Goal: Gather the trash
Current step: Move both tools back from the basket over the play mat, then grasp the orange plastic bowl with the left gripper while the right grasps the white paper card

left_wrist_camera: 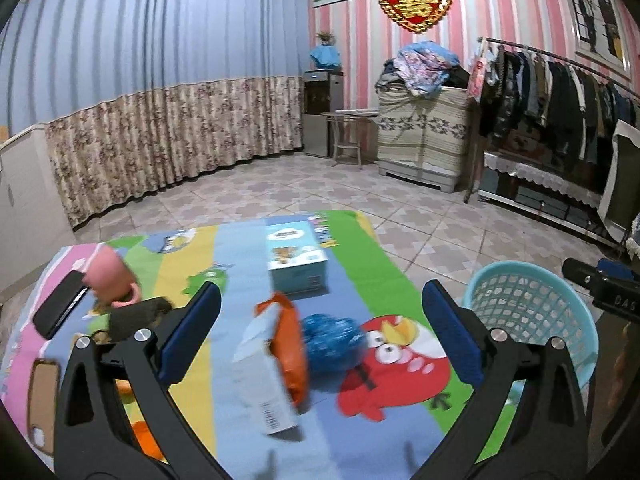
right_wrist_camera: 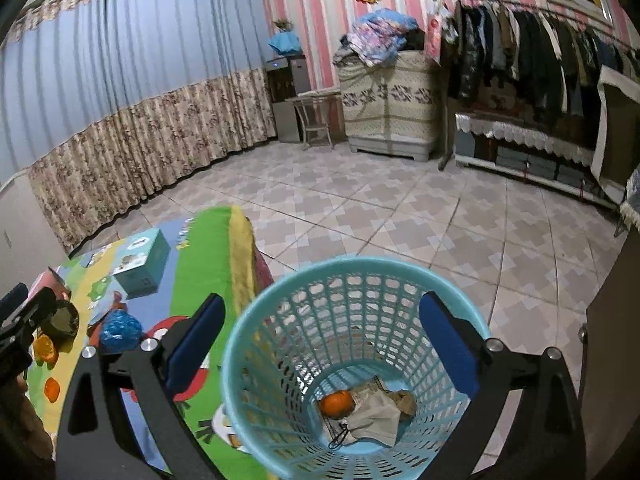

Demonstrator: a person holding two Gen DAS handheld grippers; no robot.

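Hovering over the cartoon play mat (left_wrist_camera: 224, 264), the left gripper (left_wrist_camera: 320, 320) has its jaws spread wide with nothing between them, and straight ahead of it lies a little cluster of trash — a white carton (left_wrist_camera: 266, 384) lying flat, an orange wrapper (left_wrist_camera: 290, 352) leaning against it, and a crumpled blue bag (left_wrist_camera: 332, 340) touching the wrapper's right side. A teal tissue box (left_wrist_camera: 296, 260) sits farther back on the mat, well apart from that cluster, while a pink cup (left_wrist_camera: 110, 276) and a dark phone (left_wrist_camera: 60, 304) lie off to the left. Over to the right, the right gripper (right_wrist_camera: 322, 340) hangs above the light-blue mesh basket (right_wrist_camera: 256, 328), fingers released and holding nothing. Down at the basket's bottom — an orange (right_wrist_camera: 338, 402), a crumpled face mask (right_wrist_camera: 376, 416) touching it, and a scrap of brownish paper (right_wrist_camera: 404, 400) beside them. The basket stands on the tiled floor (right_wrist_camera: 400, 216) just beside the mat's edge. From this side, the blue bag is seen near a dark tape roll (right_wrist_camera: 62, 320) on the mat.
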